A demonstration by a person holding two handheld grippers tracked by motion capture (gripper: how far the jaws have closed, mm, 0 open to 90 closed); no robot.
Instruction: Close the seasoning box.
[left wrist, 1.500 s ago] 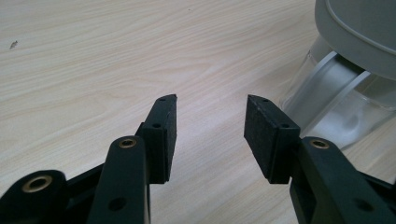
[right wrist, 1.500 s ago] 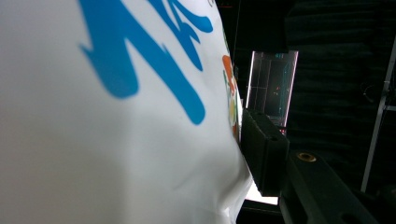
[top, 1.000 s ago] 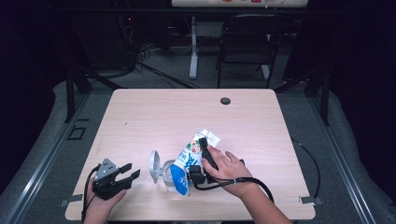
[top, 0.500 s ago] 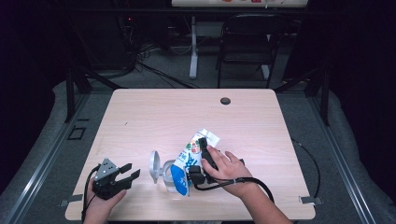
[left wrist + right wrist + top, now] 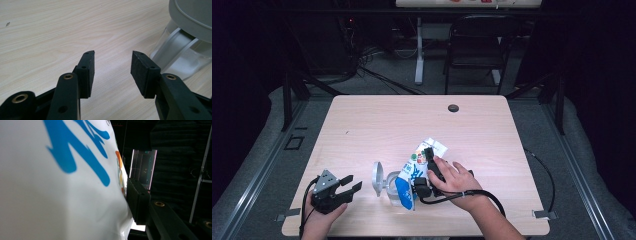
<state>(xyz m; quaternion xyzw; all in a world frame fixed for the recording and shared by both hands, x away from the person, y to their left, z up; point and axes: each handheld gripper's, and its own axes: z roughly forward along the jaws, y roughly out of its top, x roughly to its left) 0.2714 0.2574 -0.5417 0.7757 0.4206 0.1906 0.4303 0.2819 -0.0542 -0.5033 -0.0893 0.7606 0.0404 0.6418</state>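
A white bag with blue print (image 5: pixel 411 176) is held tilted over the table's front middle, and my right gripper (image 5: pixel 422 171) is shut on it. In the right gripper view the bag (image 5: pixel 57 182) presses against one black pad (image 5: pixel 138 202); the other jaw is hidden behind it. A clear container (image 5: pixel 391 186) with its grey lid (image 5: pixel 376 176) flipped up stands just left of the bag. My left gripper (image 5: pixel 353 183) rests open at the front left and points at the container. In the left gripper view, the open left gripper (image 5: pixel 112 70) holds nothing, with the container (image 5: pixel 180 55) at right.
The wooden table (image 5: pixel 377 120) has a dark round cable hole (image 5: pixel 453 108) near its far edge. A chair (image 5: pixel 474 45) and a stand stand beyond the table in the dark. Cables trail from both grippers over the front edge.
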